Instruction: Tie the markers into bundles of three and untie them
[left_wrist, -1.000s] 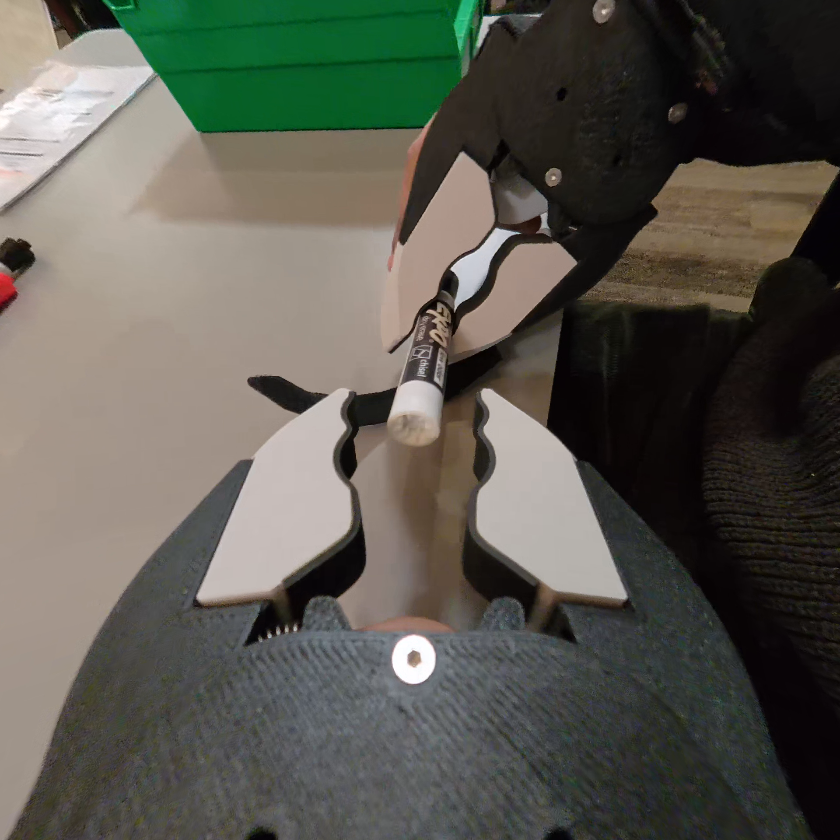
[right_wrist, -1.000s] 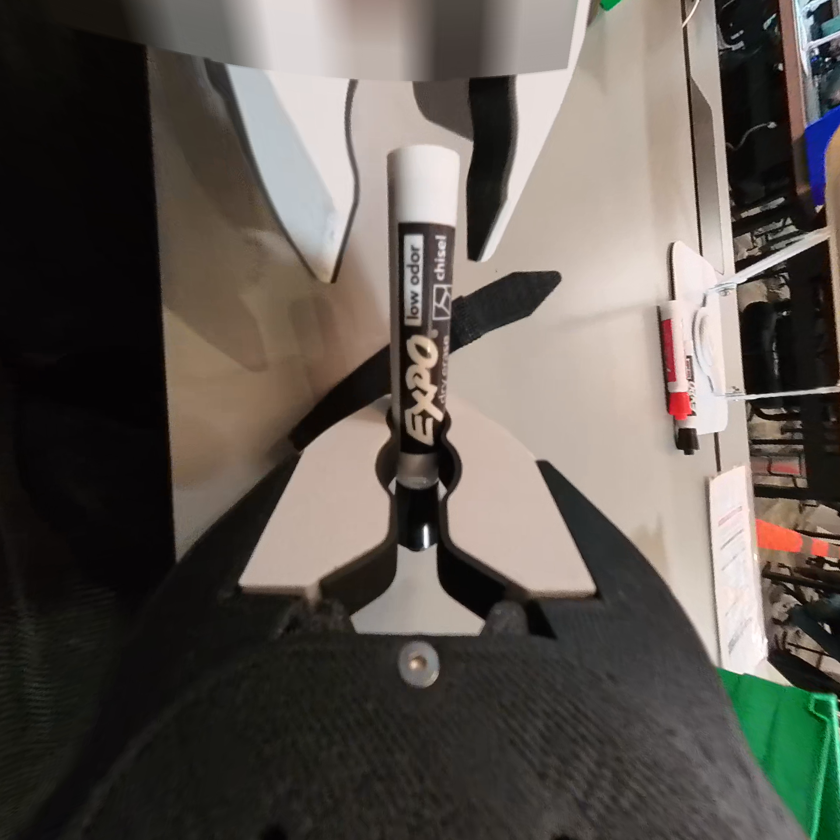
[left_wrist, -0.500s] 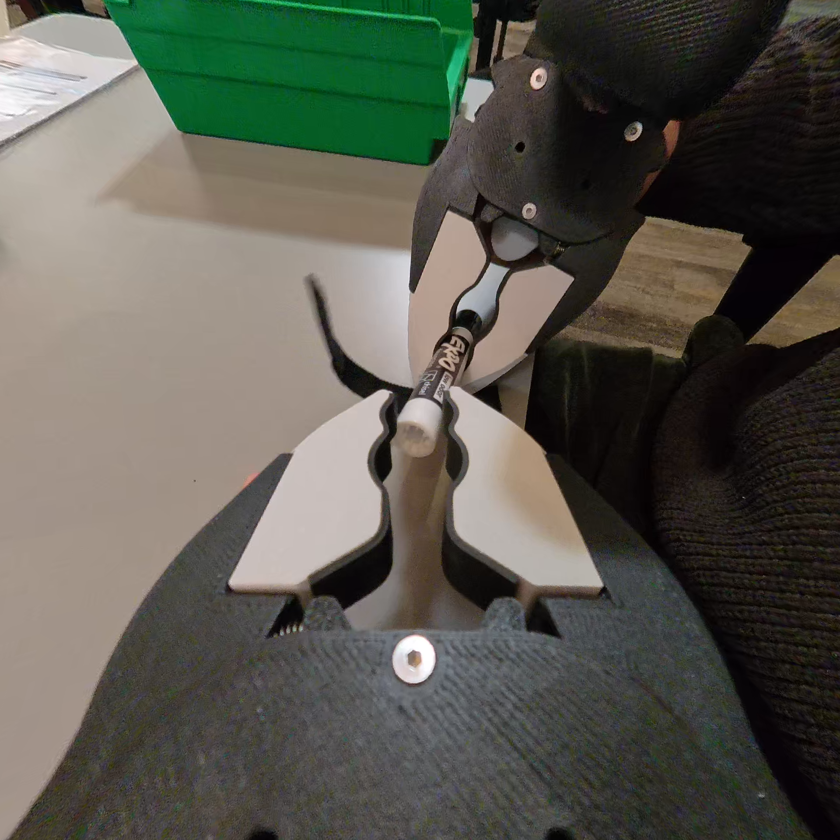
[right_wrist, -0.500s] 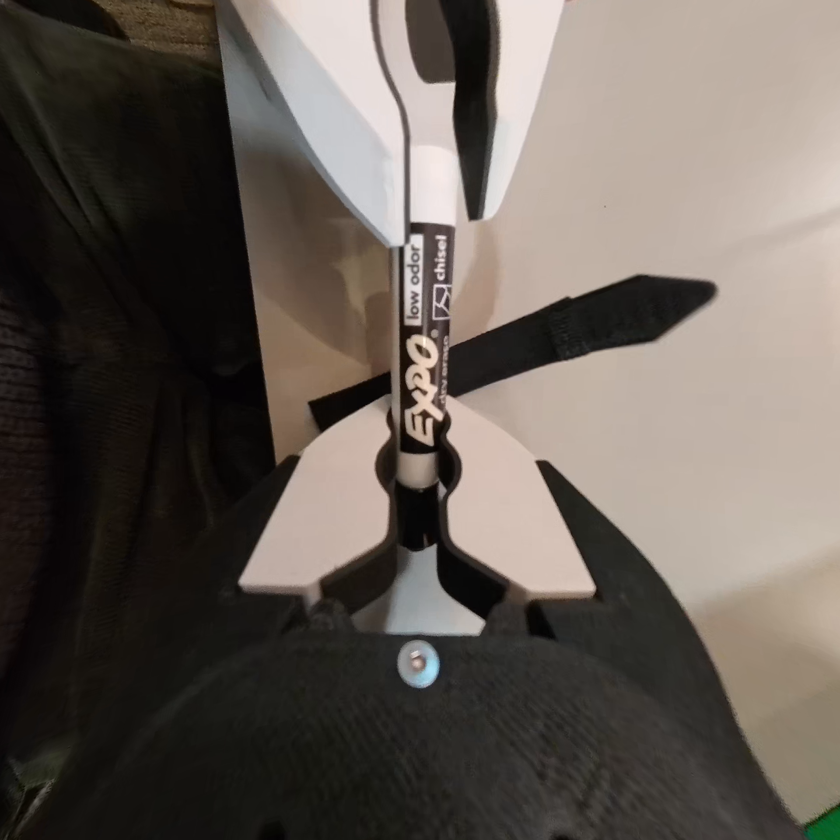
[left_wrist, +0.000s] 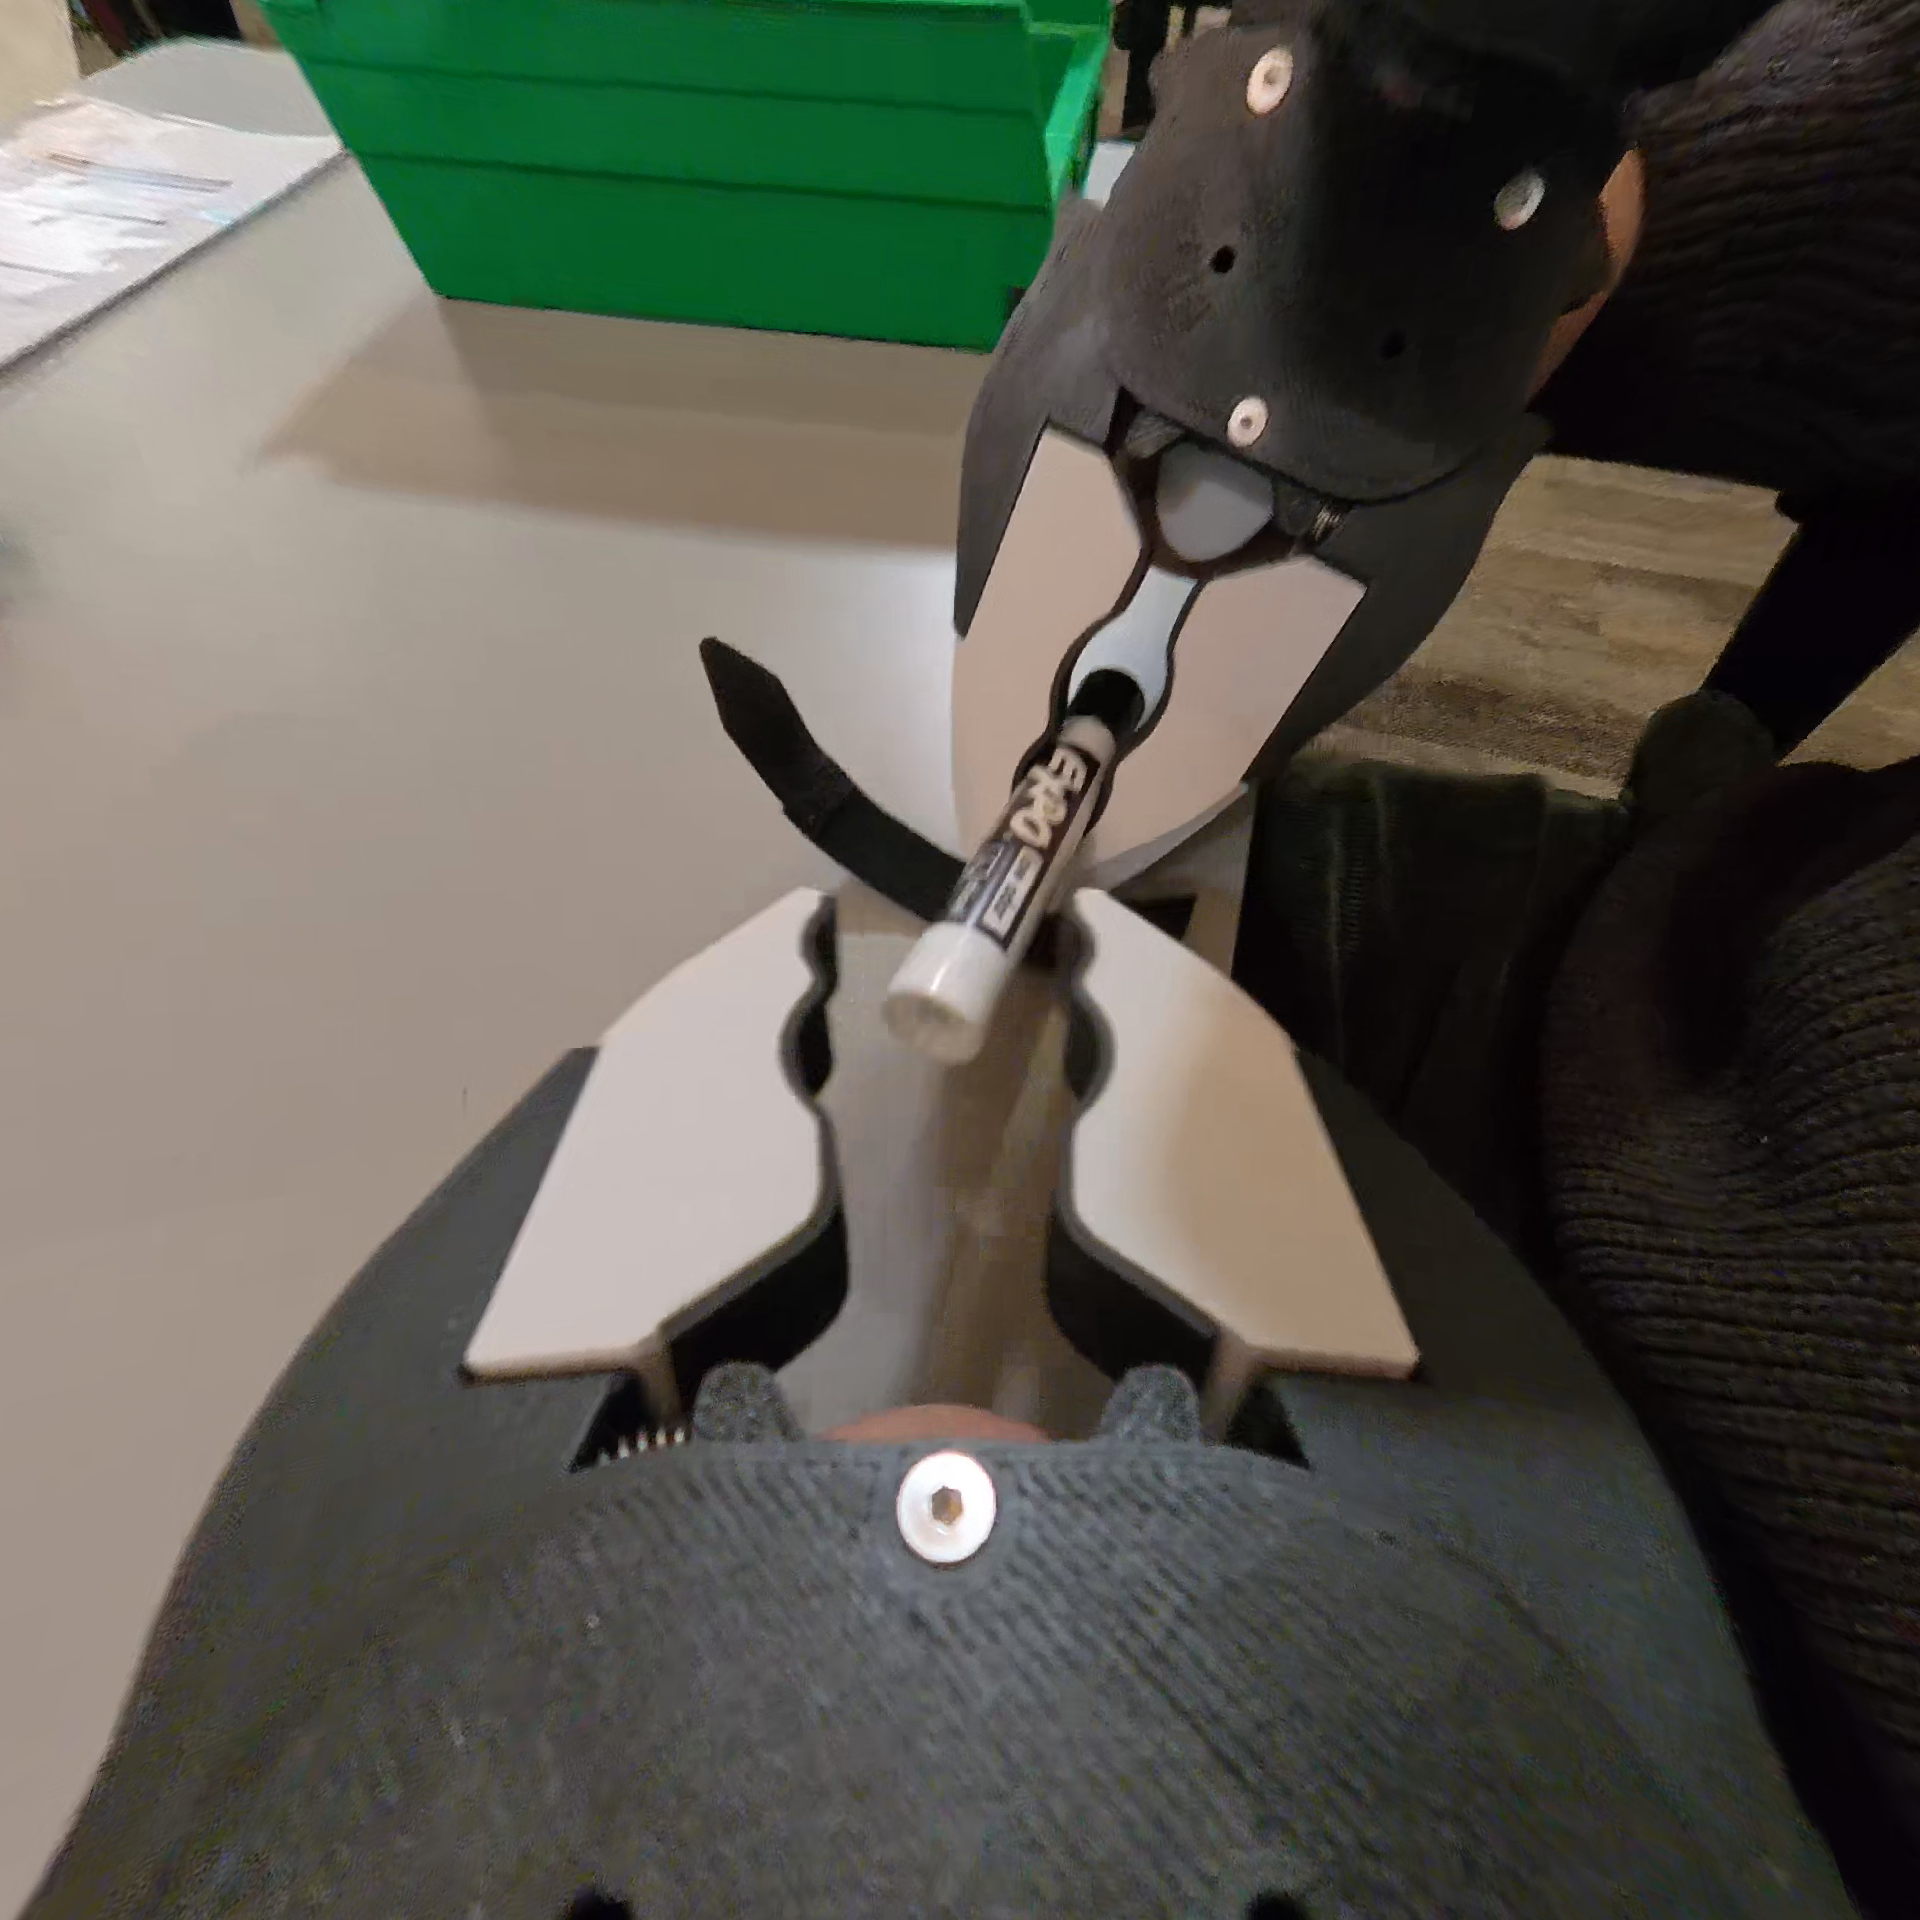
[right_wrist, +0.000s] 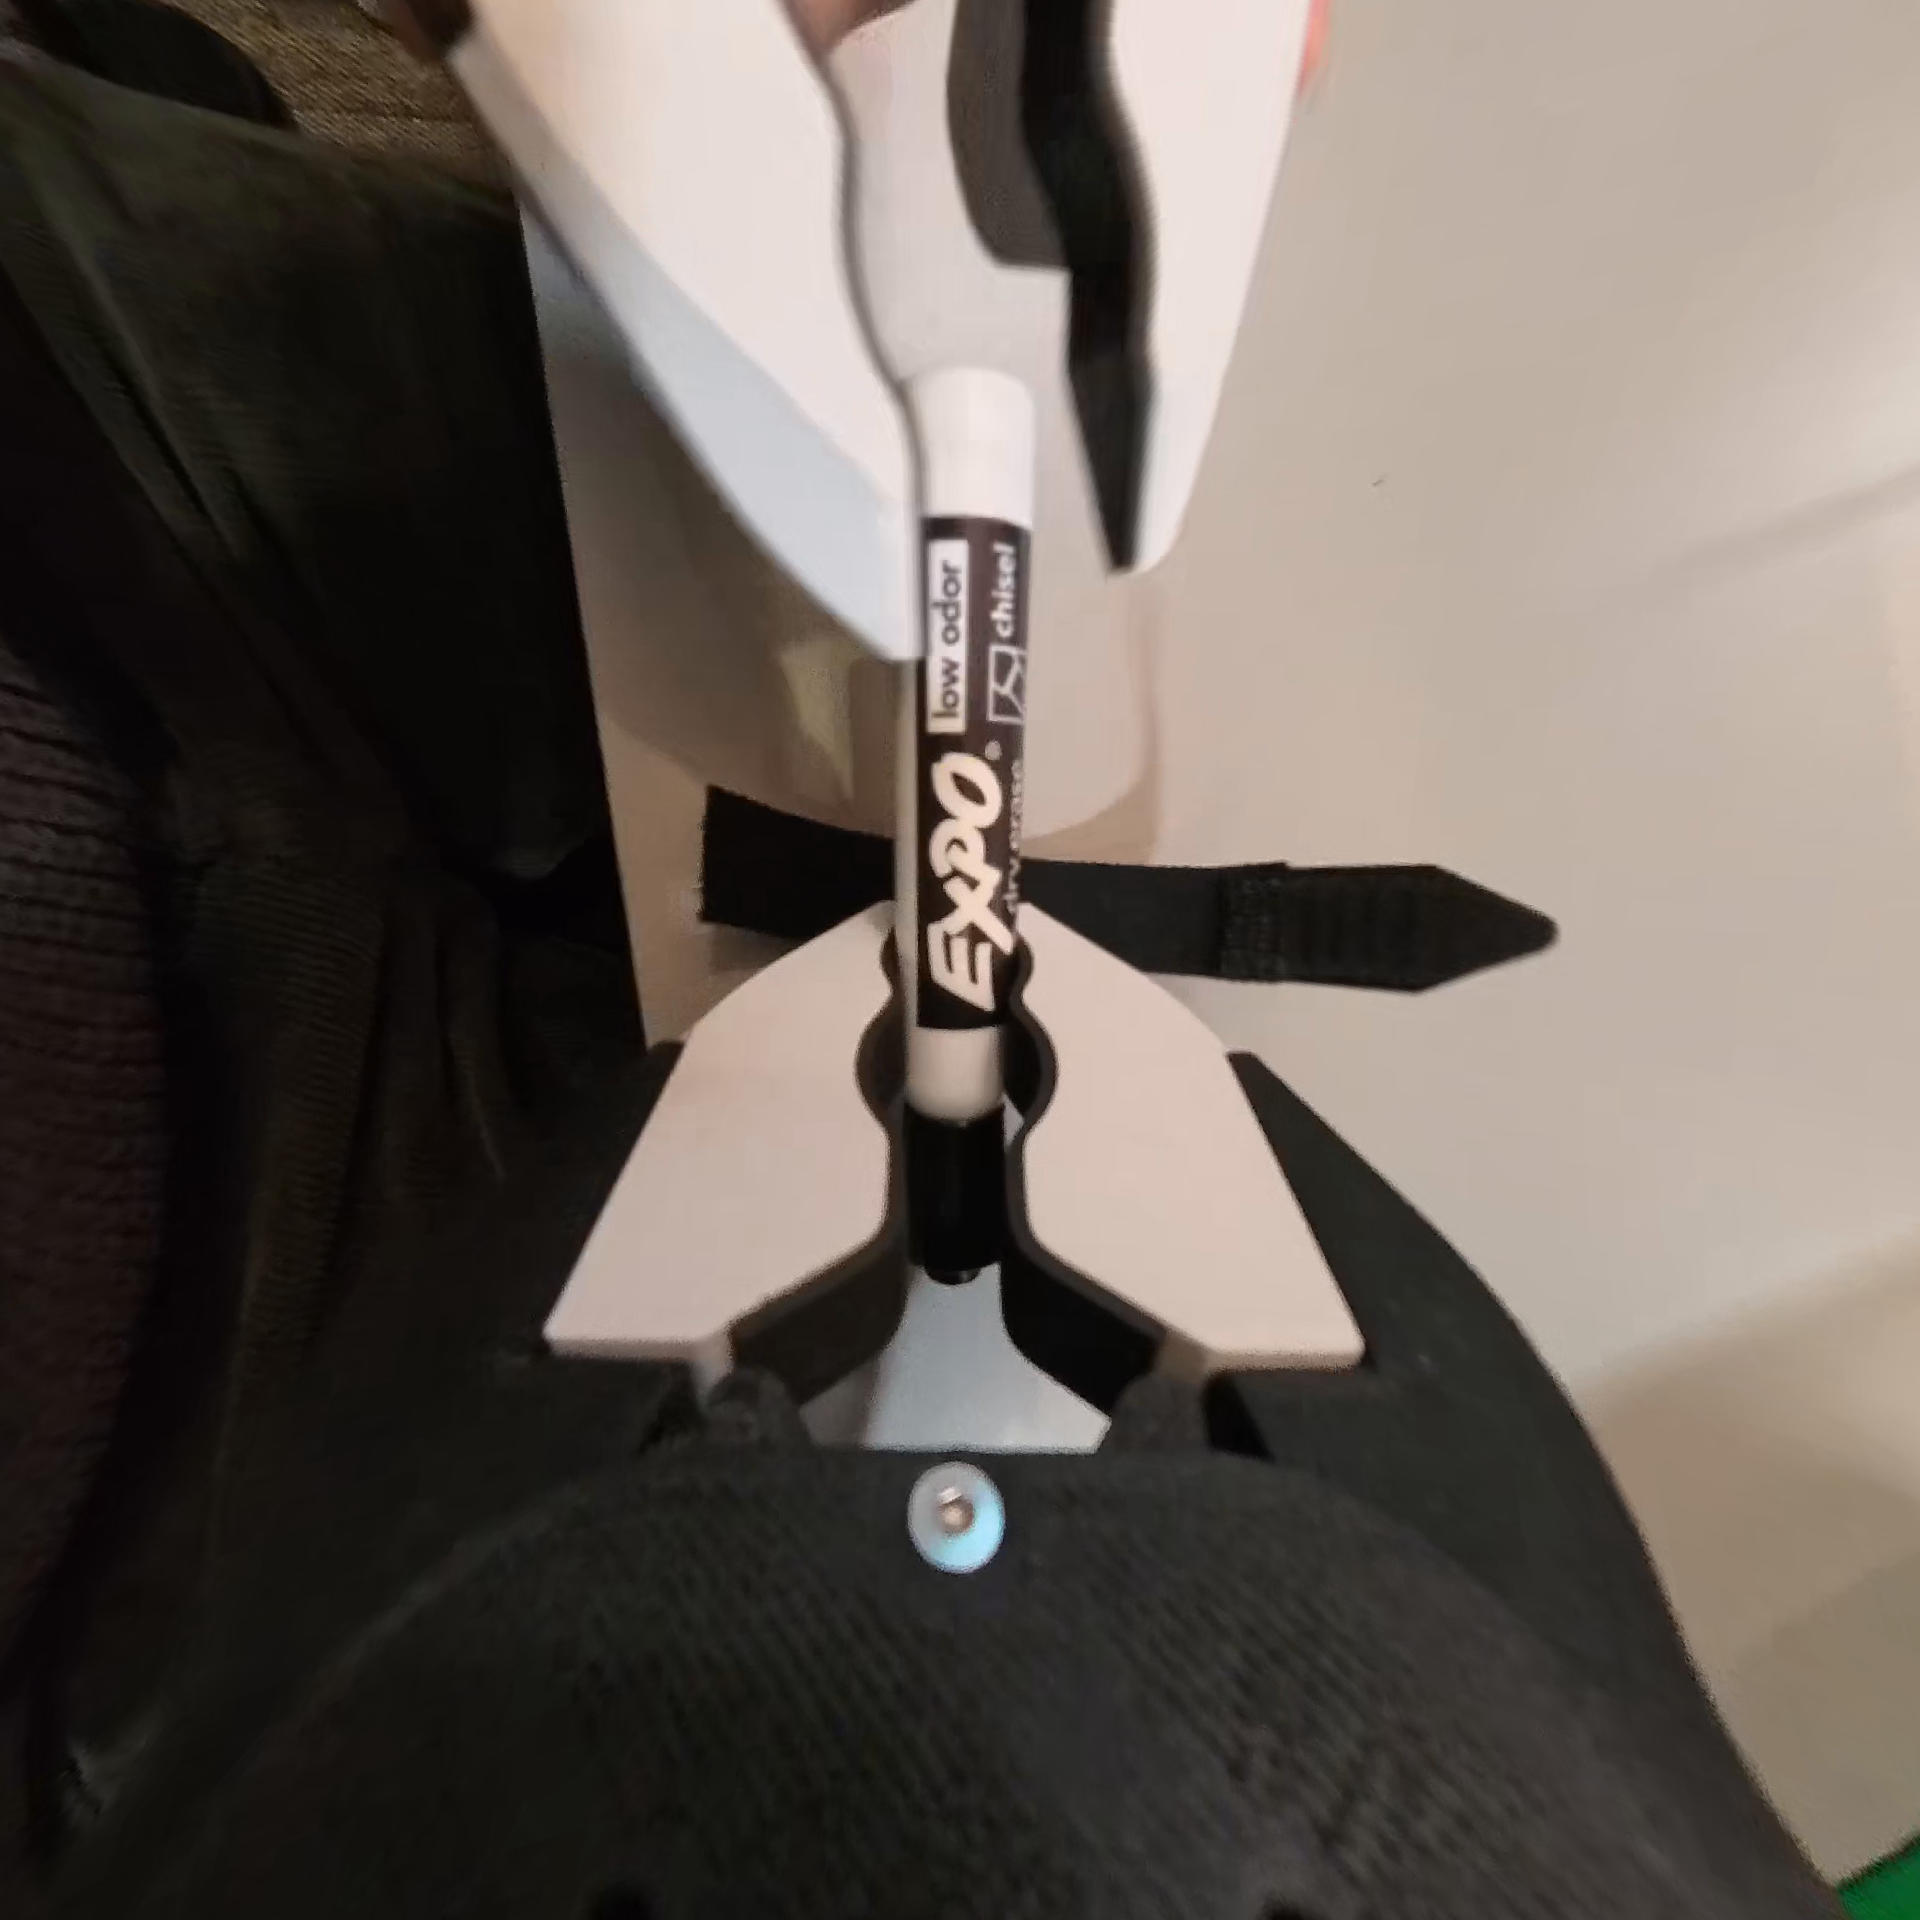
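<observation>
A black-and-white dry-erase marker (left_wrist: 1023, 831) is held in the air above the table. My right gripper (right_wrist: 958, 935) is shut on it just ahead of its black cap, and it shows at the upper right of the left wrist view (left_wrist: 1070, 800). The marker (right_wrist: 966, 748) points at my left gripper (left_wrist: 945, 914), which is open. The marker's white end sits between the left fingers without being clamped. The left gripper also shows at the top of the right wrist view (right_wrist: 1013, 592). A black strap (left_wrist: 790, 769) lies flat on the table under the marker (right_wrist: 1299, 920).
The grey table (left_wrist: 416, 675) has its near edge just right of the grippers. A green bin (left_wrist: 707, 156) stands at the back, and papers (left_wrist: 94, 208) lie at the far left. A person's dark knit clothing (left_wrist: 1714, 1039) fills the right side. The tips of one gripper are about 6 centimetres away from the tips of the other.
The grippers came together, and the marker's white end slid in between the left fingers. The left jaws narrowed around it half a second ago and now stand wider. The right gripper kept its hold.
</observation>
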